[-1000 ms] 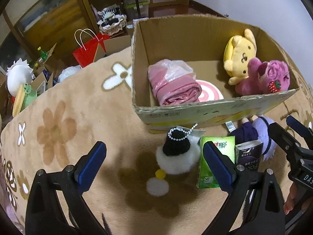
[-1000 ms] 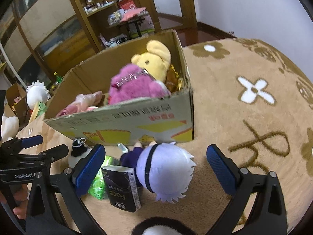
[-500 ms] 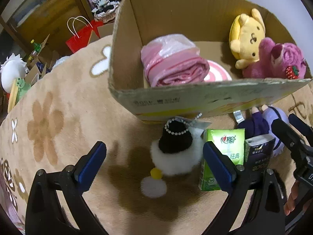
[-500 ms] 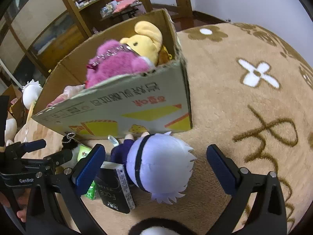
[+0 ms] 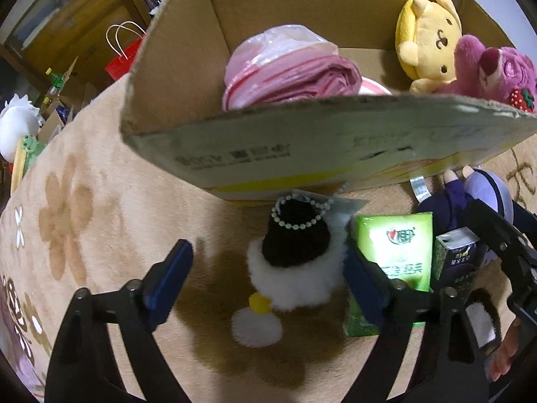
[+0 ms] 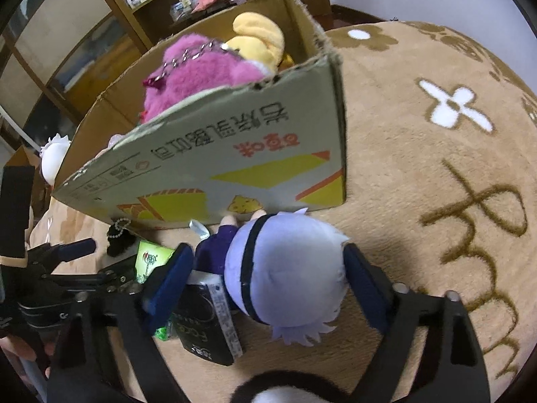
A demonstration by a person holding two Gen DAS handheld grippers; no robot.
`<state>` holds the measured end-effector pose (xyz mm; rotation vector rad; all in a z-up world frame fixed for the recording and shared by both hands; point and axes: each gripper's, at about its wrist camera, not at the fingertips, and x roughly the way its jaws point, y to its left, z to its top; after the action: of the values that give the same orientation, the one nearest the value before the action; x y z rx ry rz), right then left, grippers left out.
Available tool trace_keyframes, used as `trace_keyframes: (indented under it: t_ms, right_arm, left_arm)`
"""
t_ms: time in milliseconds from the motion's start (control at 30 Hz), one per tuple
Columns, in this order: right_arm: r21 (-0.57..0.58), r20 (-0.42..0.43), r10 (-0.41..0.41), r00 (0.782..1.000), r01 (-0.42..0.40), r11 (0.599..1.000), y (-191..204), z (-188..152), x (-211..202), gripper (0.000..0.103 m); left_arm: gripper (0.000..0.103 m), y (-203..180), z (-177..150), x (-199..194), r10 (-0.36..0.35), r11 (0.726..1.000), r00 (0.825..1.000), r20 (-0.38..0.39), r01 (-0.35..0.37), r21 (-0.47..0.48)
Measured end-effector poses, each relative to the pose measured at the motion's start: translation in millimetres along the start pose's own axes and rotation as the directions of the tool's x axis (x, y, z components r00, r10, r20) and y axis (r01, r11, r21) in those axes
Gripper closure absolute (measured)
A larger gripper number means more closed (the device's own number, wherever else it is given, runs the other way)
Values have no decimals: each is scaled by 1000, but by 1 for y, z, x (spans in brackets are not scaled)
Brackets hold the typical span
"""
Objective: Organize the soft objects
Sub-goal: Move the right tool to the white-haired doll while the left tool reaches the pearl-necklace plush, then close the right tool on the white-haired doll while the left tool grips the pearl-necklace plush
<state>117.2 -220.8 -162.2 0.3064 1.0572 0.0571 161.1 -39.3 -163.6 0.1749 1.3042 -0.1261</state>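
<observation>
Jaws on both grippers are closing, and neither pair presses on anything yet. On my left gripper [image 5: 265, 278], the jaws straddle a white fluffy plush with a black hat [image 5: 295, 262]; the left pad stands well clear of it, and the right pad sits just at its fur, wedged between it and the green tissue pack [image 5: 396, 245]. I cannot tell whether that pad touches the fur.

On my right gripper [image 6: 268, 280], the jaws flank the pale-haired doll [image 6: 285, 275] at its head. The right pad is at the hair's edge; the left pad stands beside the doll's dark body, above the black tissue pack [image 6: 204, 322].

All four items lie on the tan flowered carpet [image 6: 419, 184], just in front of the cardboard box [image 5: 302, 154]. The beaded chain of the hat plush reaches the box's front wall.

Inside the box I see a pink bagged bundle [image 5: 288, 70] at the left, and a yellow plush [image 5: 426, 37] touching a magenta bear [image 5: 493, 70] at the right.

A red paper bag [image 5: 124, 57] stands beyond the carpet, well apart from the box.
</observation>
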Motion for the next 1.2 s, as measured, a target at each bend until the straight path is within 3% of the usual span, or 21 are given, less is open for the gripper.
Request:
trace_keyframes:
  t_ms: [100,233,500,700,1200]
  right_arm:
    - [1,8,-35,999,35,999,-1,0,-1,29]
    - [38,0,-8,1000,8,999,-9,0,0,31]
    - [2,-3,-26,1000,26,1000,-6,3,4,32]
    - [-2,0,-25,1000,25,1000,-8,6,9,33]
    - [-37,51,-14,999,15,999,2,-3,-20,41]
  left_arm:
    - [30,4,2,1,-24,1000,1000,4,24,-11]
    - [43,7,3,3,-58,998,998,-6,58,-33]
    - [43,12,2,8,-88,994,996,-28,86,-72]
    - [67,7,-1,8,-100,992,995,-9,99,-74]
    - [70,-1,-23,-12,-61,993,997,39,65,-104]
